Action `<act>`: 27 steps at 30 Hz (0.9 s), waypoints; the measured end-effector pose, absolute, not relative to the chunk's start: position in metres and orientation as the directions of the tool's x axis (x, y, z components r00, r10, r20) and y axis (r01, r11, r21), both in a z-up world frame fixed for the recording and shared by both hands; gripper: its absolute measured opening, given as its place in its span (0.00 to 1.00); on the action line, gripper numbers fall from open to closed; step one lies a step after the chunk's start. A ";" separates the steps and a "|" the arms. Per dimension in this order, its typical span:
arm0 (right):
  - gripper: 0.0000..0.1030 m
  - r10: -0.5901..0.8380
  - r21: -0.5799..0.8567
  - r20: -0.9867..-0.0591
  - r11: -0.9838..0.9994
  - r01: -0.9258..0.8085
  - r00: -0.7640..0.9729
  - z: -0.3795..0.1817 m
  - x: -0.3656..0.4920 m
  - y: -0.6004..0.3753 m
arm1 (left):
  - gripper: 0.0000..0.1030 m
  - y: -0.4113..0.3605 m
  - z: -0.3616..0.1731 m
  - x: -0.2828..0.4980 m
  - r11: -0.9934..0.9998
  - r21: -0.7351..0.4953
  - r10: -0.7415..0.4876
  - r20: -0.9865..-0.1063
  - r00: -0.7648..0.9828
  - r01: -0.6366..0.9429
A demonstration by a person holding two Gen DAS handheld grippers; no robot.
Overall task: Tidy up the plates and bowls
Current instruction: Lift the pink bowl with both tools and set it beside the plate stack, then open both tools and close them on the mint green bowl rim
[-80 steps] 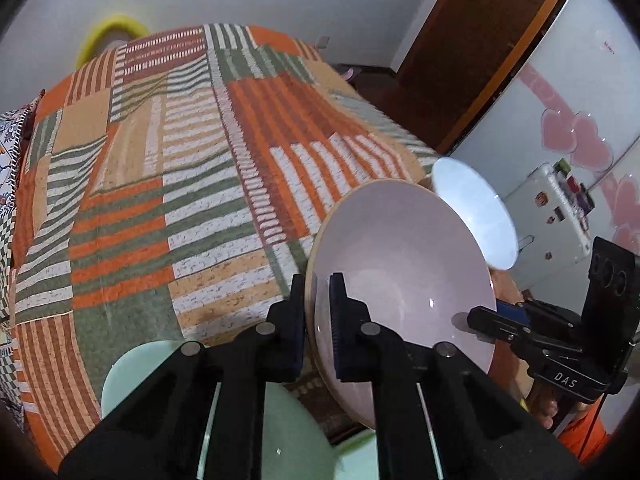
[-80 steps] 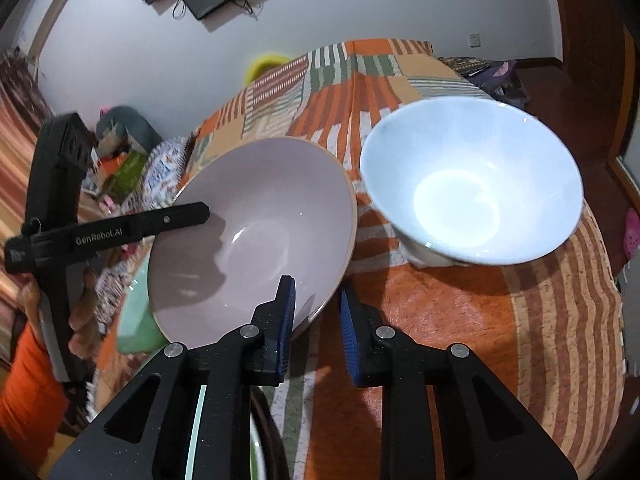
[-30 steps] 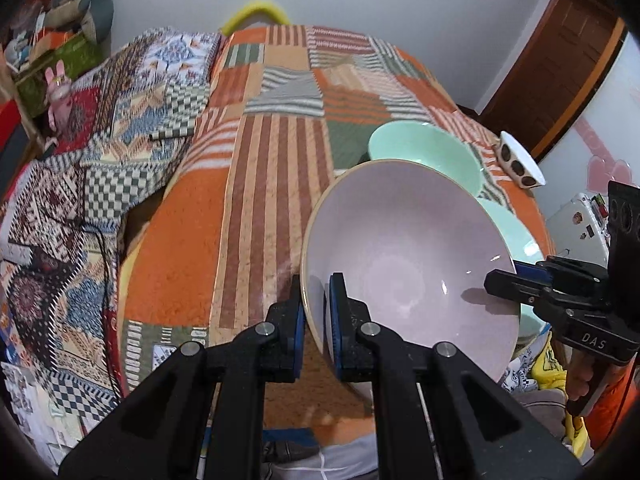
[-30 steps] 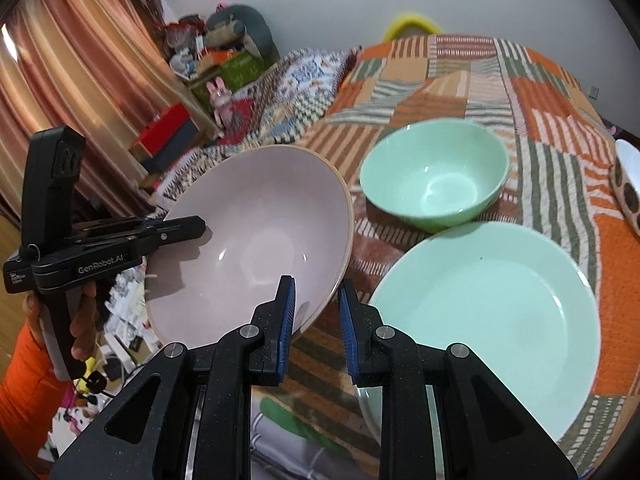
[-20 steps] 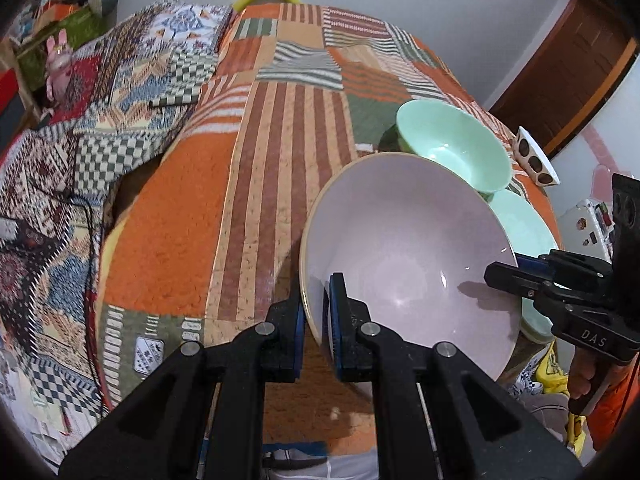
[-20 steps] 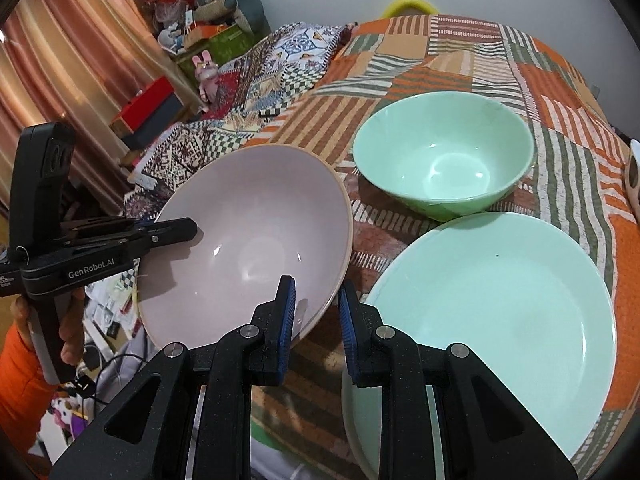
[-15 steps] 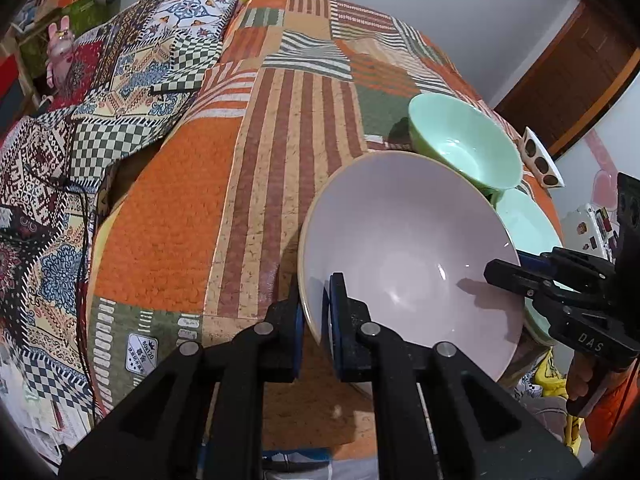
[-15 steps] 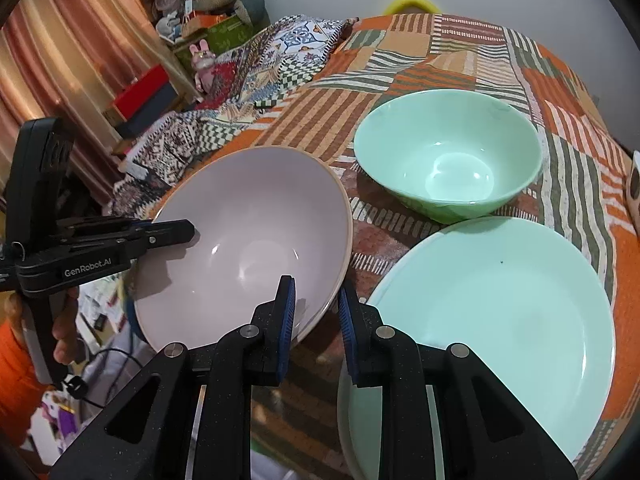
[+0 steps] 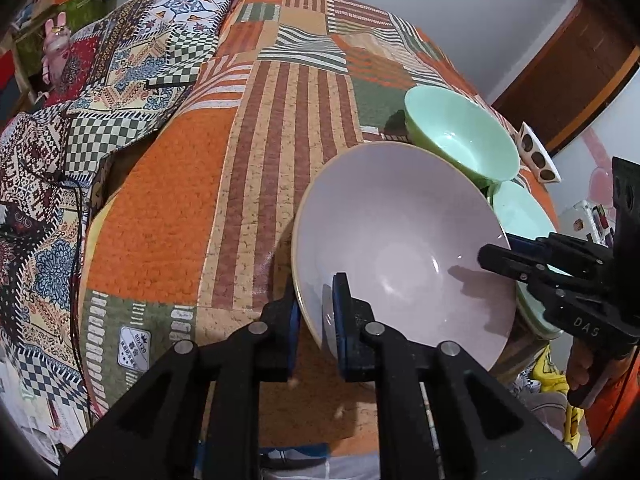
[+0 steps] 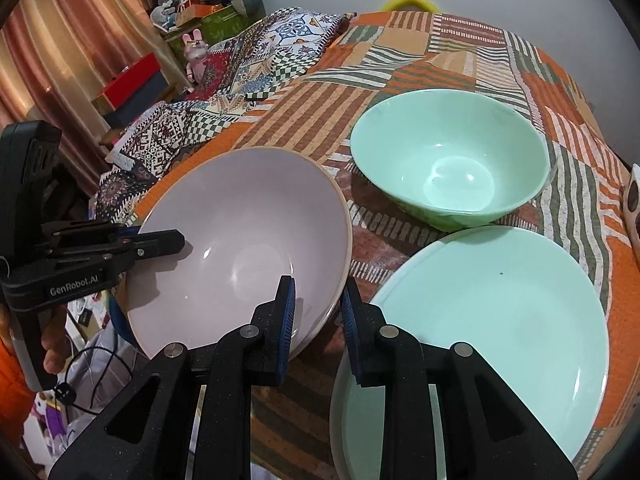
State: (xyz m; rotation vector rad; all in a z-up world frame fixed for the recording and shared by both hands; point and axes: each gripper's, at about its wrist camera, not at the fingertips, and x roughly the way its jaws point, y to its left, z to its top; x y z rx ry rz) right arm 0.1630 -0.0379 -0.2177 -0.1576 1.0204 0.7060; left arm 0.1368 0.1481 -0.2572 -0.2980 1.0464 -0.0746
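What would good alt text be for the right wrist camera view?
Both grippers straddle opposite rim edges of a pale pink bowl on a patchwork-covered bed, the right gripper in the foreground and the left gripper reaching in from the left, both sets of jaws opening. Beside it sit a mint green bowl and a mint green plate.

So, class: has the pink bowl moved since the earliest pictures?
Yes. The pink bowl, with both grippers at its rim, then hung beside a white bowl; now it sits low on the patchwork cloth, left of the green bowl and green plate.
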 end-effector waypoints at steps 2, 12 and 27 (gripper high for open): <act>0.22 0.480 0.208 -0.812 0.771 -0.602 0.334 -0.212 0.163 -0.043 | 0.12 0.149 -0.253 0.135 0.959 -0.271 -0.193 -0.839 0.509 -0.083; 0.33 0.555 0.220 -0.703 0.764 -0.607 0.445 -0.161 0.159 -0.070 | 0.12 0.145 -0.183 0.125 0.965 -0.258 -0.176 -0.756 0.631 -0.040; 0.42 0.521 0.270 -0.641 0.840 -0.470 0.563 -0.145 0.210 -0.122 | 0.28 0.109 -0.165 0.225 0.969 -0.242 -0.217 -0.755 0.619 0.045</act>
